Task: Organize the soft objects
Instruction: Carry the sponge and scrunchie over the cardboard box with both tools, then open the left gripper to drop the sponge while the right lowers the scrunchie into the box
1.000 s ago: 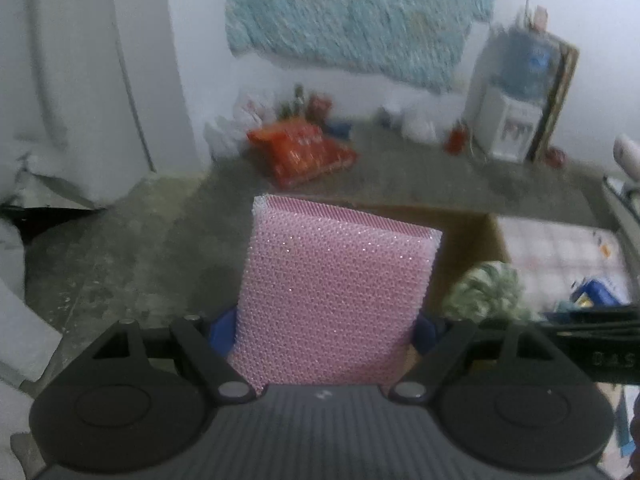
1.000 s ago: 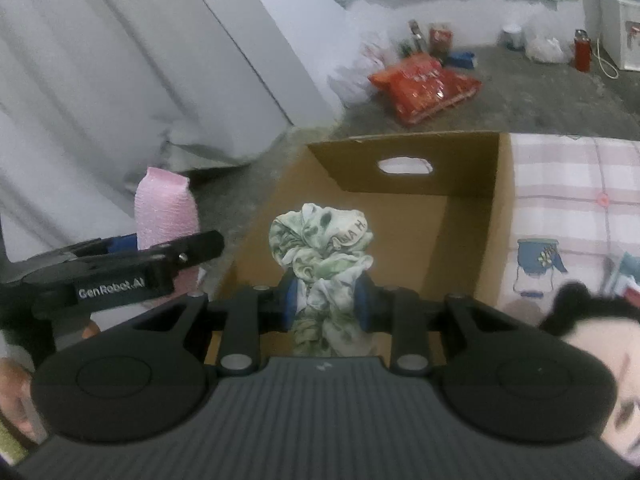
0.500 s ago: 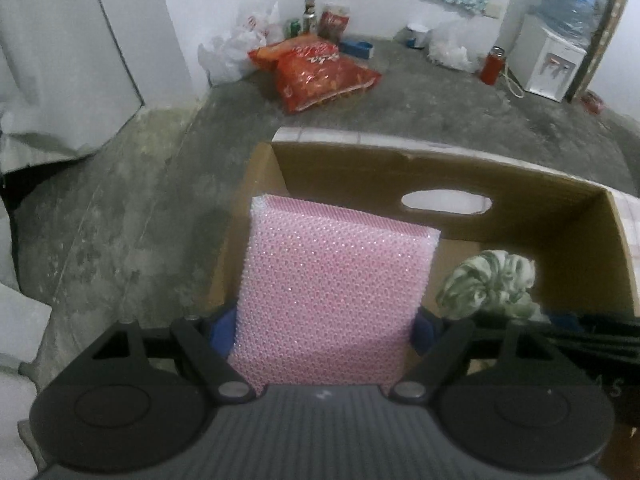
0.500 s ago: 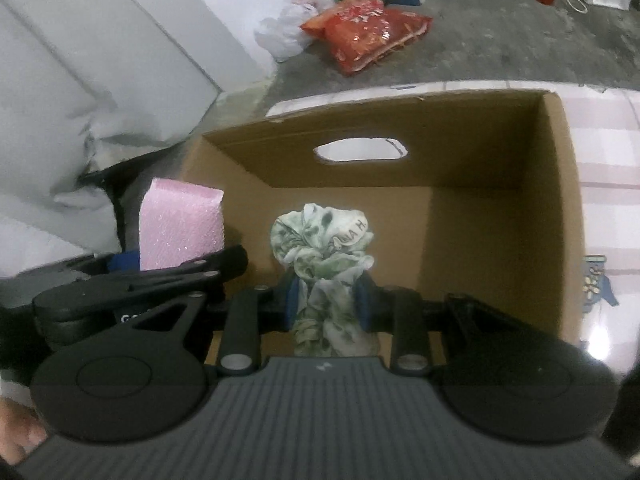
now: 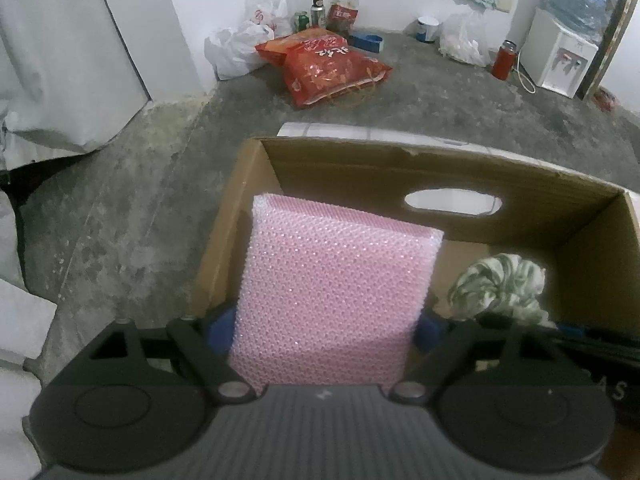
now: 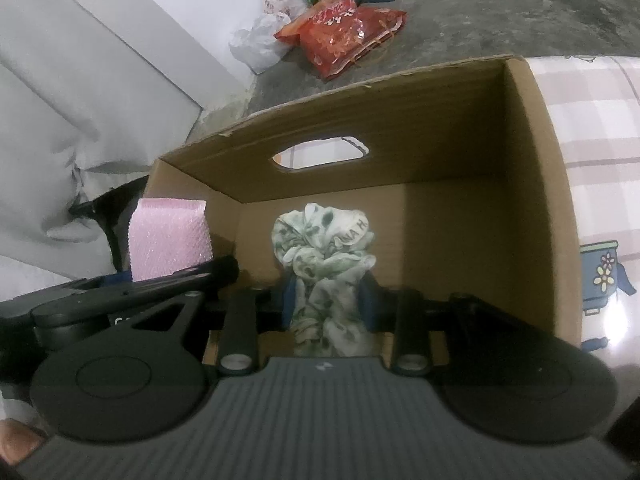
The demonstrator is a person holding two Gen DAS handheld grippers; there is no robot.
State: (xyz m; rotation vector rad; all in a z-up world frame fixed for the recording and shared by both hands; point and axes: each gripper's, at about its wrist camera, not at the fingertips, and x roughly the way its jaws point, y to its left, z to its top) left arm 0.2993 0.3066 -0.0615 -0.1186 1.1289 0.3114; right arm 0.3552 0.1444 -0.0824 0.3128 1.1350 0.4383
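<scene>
left wrist: left gripper [image 5: 326, 324] clamped on pink sponge [image 5: 332, 300] over the cardboard box [image 5: 400, 168]; likely light and springy.
right wrist: right gripper [image 6: 326, 304] pinching bunched green cloth [image 6: 324, 256] inside the box; limp, probably best gripped mid-bundle.

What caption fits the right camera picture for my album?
Right gripper holds a green patterned cloth over an open cardboard box.

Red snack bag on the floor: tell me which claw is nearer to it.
Left, narrowly, I judge. The left claw holds the pink sponge at the cardboard box side below the red snack bag; the right claw, gripping the green cloth, sits farther along.
</scene>
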